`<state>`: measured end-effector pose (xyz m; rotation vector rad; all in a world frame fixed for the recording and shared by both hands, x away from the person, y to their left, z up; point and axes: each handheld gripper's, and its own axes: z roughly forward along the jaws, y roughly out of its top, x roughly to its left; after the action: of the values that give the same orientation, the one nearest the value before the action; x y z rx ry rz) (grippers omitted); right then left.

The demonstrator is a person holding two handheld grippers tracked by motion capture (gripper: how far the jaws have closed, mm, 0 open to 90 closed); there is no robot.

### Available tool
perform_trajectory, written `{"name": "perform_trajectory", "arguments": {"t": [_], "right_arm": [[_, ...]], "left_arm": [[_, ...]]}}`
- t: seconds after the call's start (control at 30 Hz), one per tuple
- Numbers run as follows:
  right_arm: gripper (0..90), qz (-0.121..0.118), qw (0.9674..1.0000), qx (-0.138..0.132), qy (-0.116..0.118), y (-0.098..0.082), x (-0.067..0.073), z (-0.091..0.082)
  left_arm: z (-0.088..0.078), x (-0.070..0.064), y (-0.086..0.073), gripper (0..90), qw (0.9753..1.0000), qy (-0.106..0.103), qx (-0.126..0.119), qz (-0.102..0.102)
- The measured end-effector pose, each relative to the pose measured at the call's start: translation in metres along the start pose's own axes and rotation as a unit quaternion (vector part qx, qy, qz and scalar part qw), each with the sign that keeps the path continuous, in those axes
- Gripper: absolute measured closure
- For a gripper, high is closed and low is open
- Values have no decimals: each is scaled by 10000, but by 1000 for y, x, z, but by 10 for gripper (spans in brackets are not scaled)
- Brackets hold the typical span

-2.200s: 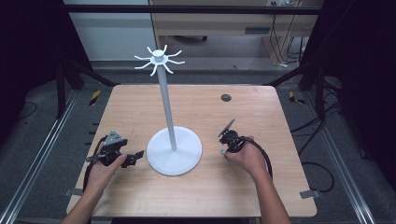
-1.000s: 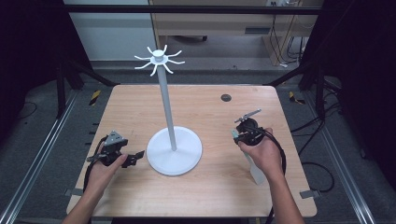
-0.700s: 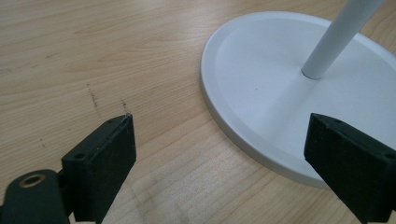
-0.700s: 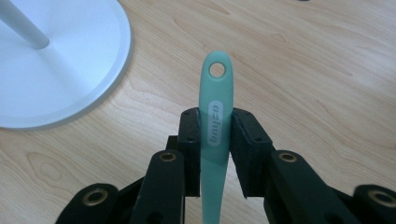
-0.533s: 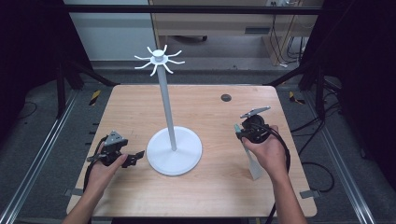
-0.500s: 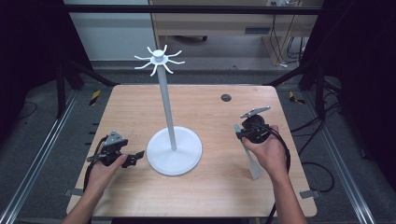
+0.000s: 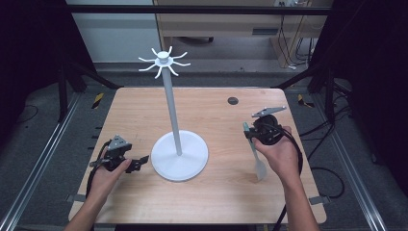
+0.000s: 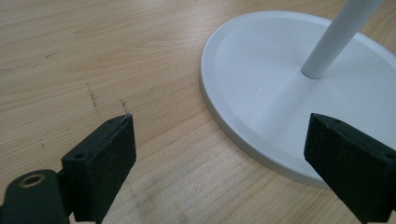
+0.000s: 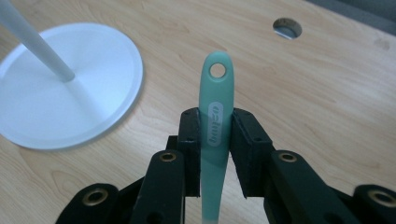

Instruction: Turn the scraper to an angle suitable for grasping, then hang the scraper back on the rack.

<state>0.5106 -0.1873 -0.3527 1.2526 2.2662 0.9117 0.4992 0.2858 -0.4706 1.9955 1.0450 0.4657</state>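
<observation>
A white hanging stand has a round base point(image 7: 179, 156), a thin pole point(image 7: 171, 110) and a crown of hooks point(image 7: 164, 61) at its top. My right gripper point(image 7: 249, 132) point(image 9: 217, 126) is shut on a teal-handled utensil point(image 7: 255, 154) point(image 9: 216, 93), to the right of the base. The handle's end, with its hanging hole, sticks out past the jaws. The pale head hangs down toward the table. My left gripper point(image 7: 139, 161) point(image 8: 222, 140) is open at the base's left rim point(image 8: 280, 84), with nothing between its jaws.
The wooden table point(image 7: 211, 120) has a small round hole point(image 7: 233, 100) point(image 9: 286, 27) near its far right. Dark frame rails run along both sides of the table, and cables trail from both grippers.
My right hand has carried the utensil away from the base to the right and lifted it a little. The left hand has stayed put.
</observation>
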Motion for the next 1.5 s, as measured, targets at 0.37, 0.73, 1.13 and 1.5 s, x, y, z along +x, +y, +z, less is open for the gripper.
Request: {"name": "perform_trajectory", "arguments": {"t": [0.37, 0.73, 1.13, 1.5], "right_arm": [[744, -19, 9970, -769, 132, 19, 9, -25], [744, -171, 9910, -1315, 208, 42, 25, -40], [744, -307, 9882, -1477, 264, 56, 37, -44], [744, -374, 9834, -1742, 337, 68, 48, -56]], "left_arm": [[0, 0, 0, 88, 10000, 6, -1, -8], [0, 1, 0, 88, 10000, 11, -10, -14], [0, 1, 0, 88, 10000, 15, -16, -21], [-1, 1, 0, 87, 10000, 32, -34, -23]]}}
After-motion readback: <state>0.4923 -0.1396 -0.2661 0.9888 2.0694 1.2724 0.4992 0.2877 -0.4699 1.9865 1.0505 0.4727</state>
